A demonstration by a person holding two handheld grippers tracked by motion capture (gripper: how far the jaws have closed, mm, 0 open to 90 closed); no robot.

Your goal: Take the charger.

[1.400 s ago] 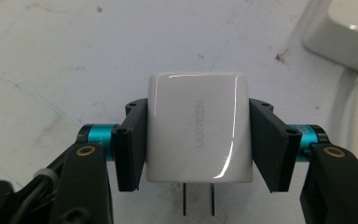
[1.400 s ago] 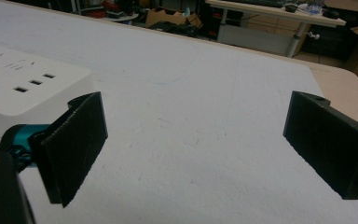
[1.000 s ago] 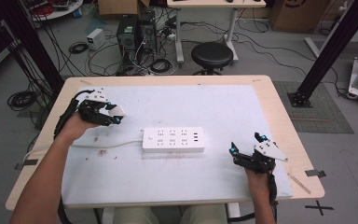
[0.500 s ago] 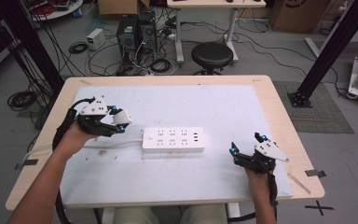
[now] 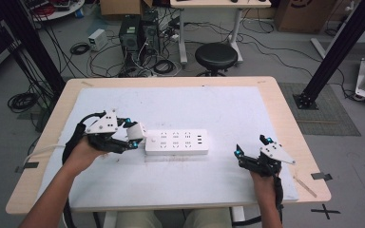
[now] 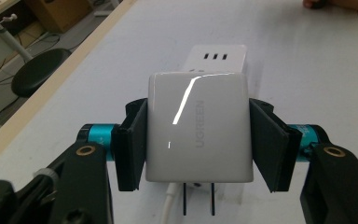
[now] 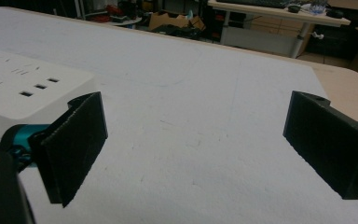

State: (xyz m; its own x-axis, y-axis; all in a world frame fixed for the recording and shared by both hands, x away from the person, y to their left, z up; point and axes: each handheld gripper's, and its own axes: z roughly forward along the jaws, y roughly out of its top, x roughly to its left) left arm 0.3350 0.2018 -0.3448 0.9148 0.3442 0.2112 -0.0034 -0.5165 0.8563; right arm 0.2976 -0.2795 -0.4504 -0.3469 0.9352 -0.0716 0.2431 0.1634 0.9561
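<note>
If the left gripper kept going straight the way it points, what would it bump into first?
Most likely the power strip. The left gripper, shut on a white charger, points along the table at the strip's near end; how big the gap is remains unclear.

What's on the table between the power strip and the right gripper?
Nothing: in the high view, bare white mat separates the power strip from the open right gripper; the right gripper view shows the same.
</note>
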